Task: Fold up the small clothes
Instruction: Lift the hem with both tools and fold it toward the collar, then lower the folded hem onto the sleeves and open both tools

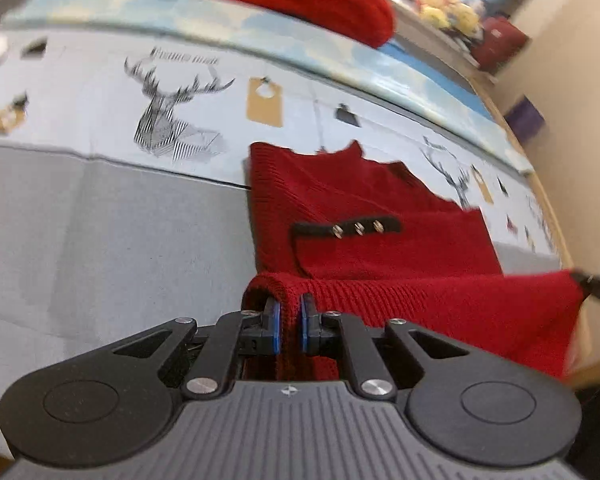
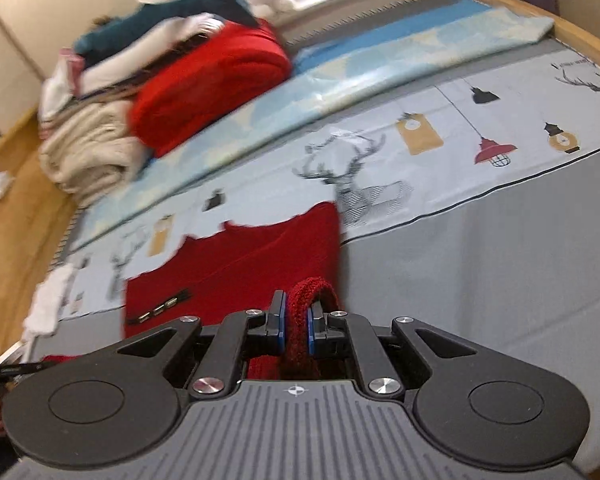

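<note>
The red ribbed-knit sweater (image 1: 364,216) is laid on the deer-print bedsheet (image 1: 100,92), its near hem lifted. One corner is pinched in the left gripper (image 1: 290,316), jaws clamped narrow; the other in the right gripper (image 2: 296,320), same. Thick knit could probably slip out, so the fold might land crooked.

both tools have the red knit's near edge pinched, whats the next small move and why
Probably carry the pinched hem forward over the red knit garment toward its far edge. The left tool and right tool each hold a corner lifted, while the rest lies flat on the printed sheet.
</note>
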A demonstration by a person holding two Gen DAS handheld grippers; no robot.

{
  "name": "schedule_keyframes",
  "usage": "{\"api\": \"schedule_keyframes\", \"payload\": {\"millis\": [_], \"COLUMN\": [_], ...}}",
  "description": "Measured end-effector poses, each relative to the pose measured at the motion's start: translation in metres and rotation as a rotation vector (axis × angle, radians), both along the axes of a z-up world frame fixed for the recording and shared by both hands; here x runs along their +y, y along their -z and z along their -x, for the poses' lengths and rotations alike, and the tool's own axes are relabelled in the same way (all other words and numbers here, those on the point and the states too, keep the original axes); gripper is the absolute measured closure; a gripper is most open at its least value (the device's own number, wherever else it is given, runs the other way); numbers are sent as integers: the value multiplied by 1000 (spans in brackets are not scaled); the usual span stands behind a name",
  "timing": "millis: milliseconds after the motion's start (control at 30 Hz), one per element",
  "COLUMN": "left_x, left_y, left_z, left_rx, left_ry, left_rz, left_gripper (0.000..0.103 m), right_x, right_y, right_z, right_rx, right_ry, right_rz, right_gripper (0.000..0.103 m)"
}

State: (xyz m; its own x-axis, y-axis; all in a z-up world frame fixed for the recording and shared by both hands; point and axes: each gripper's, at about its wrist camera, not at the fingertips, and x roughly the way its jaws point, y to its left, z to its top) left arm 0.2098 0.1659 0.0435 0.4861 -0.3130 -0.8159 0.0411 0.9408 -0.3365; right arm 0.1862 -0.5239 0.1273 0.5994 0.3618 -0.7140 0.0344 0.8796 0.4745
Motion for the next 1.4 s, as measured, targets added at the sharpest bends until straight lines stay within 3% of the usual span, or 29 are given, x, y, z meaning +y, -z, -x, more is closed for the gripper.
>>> {"api": "schedule_keyframes", "payload": {"millis": [67, 233, 467, 567, 633, 667, 700, 733, 800, 967, 1100, 1233, 1400], "left_x": [6, -7, -7, -7, -6, -4, 0, 6, 16, 41, 59, 58, 37], "left_y": [14, 32, 45, 48, 47, 44, 42, 40, 33, 25, 31, 42, 48], "left_z": [-17, -43, -62, -63, -61, -58, -57, -54, -48, -30, -16, -11, -10], "left_rx": [43, 91, 126, 151, 153, 144, 138, 132, 113, 100, 136, 190, 197], "left_ry": [-34, -16, -34, -39, -43, -52, -65, -82, -111, -175, -212, -152, -6], "left_rz": [35, -56, -71, -84, -103, -115, -113, -100, -86, -102, -156, -222, -216], "left_gripper": [93, 93, 91, 84, 64, 61, 57, 57, 57, 57, 57, 57, 54], "right_x": [2, 8, 15, 22, 23, 23, 21, 18, 10, -12, -23, -26, -7], "right_y": [18, 65, 76, 78, 78, 77, 75, 72, 68, 64, 65, 73, 87], "right_z": [-24, -60, -85, -91, -91, -90, -88, -85, -79, -60, -45, -38, -37], "right_rx": [40, 143, 175, 179, 180, 179, 172, 162, 140, 109, 104, 130, 184], "right_ry": [22, 62, 71, 56, 50, 51, 62, 73, 92, 141, 155, 111, -25], "right_rz": [3, 37, 47, 85, 101, 103, 111, 121, 130, 131, 188, 188, 208], "right_gripper": [93, 93, 92, 90, 85, 84, 75, 65, 61, 60, 60, 59, 57]}}
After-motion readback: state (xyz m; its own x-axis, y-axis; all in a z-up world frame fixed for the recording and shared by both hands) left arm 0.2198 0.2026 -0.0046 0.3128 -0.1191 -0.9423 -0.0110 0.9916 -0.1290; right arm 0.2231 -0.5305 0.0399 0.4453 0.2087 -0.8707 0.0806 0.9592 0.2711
